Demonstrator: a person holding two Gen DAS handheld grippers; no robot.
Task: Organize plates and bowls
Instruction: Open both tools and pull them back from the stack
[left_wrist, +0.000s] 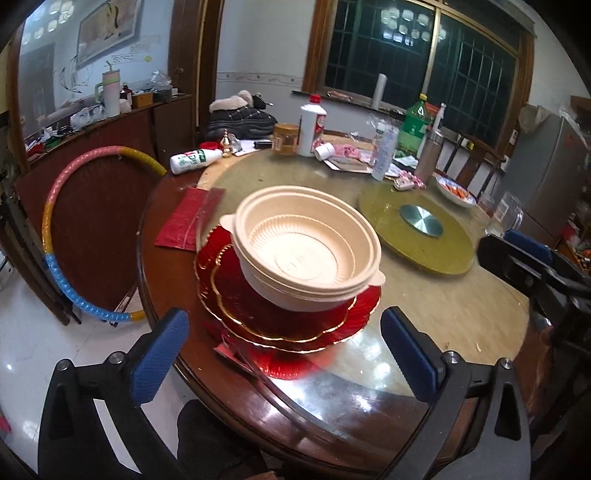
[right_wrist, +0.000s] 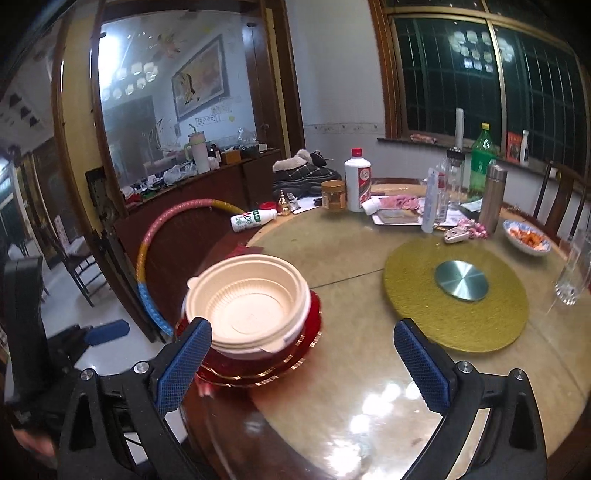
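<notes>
A stack of cream disposable bowls (left_wrist: 306, 254) sits on stacked red plates with gold rims (left_wrist: 295, 325) near the front left edge of the round table (left_wrist: 461, 317). The bowls (right_wrist: 251, 306) and red plates (right_wrist: 258, 365) also show in the right wrist view. My left gripper (left_wrist: 288, 358) is open and empty, hovering just in front of the plates. My right gripper (right_wrist: 303, 365) is open and empty, to the right of the stack, its left finger (right_wrist: 184, 362) close to the bowls. The right gripper also shows at the left wrist view's right edge (left_wrist: 532, 254).
A yellow-green turntable (left_wrist: 417, 229) with a metal hub lies right of the stack. Bottles, a jar (left_wrist: 285, 137), a thermos (right_wrist: 493, 199), a dish of food (right_wrist: 528, 236) and a glass (right_wrist: 572, 273) crowd the far side. A red packet (left_wrist: 188, 218) lies left. A hula hoop (left_wrist: 62, 229) leans on a folded table.
</notes>
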